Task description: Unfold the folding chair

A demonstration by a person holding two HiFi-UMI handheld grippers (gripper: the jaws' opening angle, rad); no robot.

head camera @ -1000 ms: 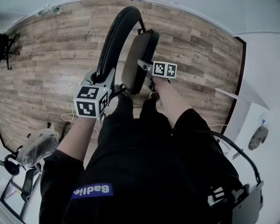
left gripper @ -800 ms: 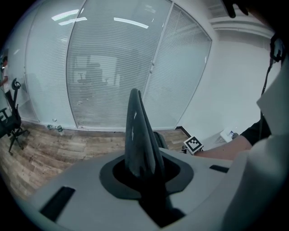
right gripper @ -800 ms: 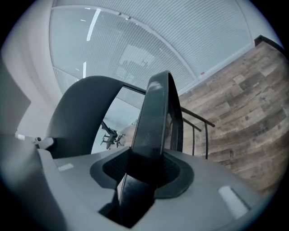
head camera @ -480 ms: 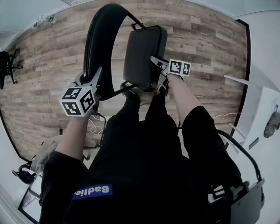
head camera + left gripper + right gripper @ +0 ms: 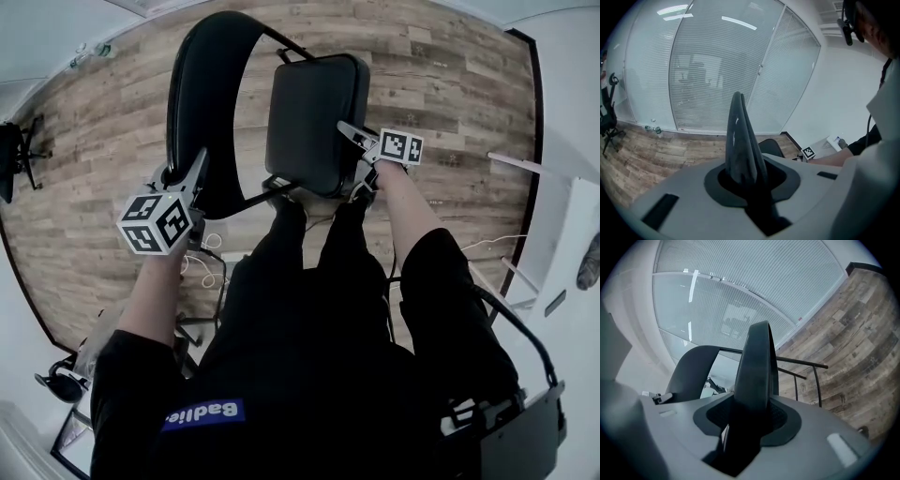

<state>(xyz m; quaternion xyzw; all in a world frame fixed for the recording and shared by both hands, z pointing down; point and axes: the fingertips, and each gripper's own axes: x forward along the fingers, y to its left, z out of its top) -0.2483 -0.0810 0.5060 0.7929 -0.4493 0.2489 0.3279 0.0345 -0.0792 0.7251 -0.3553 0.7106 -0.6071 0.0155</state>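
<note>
The wooden floor (image 5: 103, 141) is carrying the folding chair (image 5: 281, 103), which is standing directly ahead of both grippers. The curved backrest (image 5: 202, 94) is rising out from between the jaws of the left gripper (image 5: 194, 173). These jaws have just been closing slightly and are pressing on the backrest's edge at a narrow opening. The seat (image 5: 314, 112) is extending forward from between the jaws of the right gripper (image 5: 352, 156), which are clamping its near edge, parted only by the pad's thickness. A gap is showing between seat and backrest, so the unfolding is judged to be under way. Swinging the seat down to its stop and releasing both grips are probably remaining. The thin frame tubes (image 5: 806, 365) are lying beyond the right jaws.
</note>
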